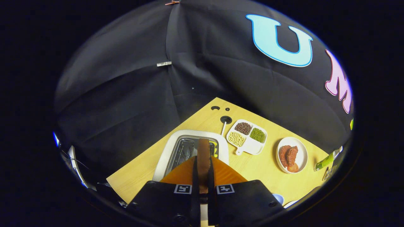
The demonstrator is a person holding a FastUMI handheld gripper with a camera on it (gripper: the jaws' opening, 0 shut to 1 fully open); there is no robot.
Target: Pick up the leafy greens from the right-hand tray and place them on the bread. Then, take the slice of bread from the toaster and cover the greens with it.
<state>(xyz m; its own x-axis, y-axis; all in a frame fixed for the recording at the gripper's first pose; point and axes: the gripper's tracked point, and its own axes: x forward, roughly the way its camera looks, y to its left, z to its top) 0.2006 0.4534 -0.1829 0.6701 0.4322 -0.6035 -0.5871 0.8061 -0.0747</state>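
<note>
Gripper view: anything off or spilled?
Nothing stands out. Bread slice is pinched edge-on in the gripper, jaws closed on it, above the toaster. Divided tray and plate sit tidy on the table.

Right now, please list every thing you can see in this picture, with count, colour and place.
bread slice: one, brown, edge-on between the fingers, above the toaster
toaster: one, white with metal top, just beyond the fingers
divided dish: one, white, holding brown, pale and green beans, right of the toaster
round plate: one, white, carrying reddish-brown food, right of the divided dish
bottle: one, green, right of the plate
table: one, light wood
gripper: one, black with orange fingers, shut on the bread slice
</note>
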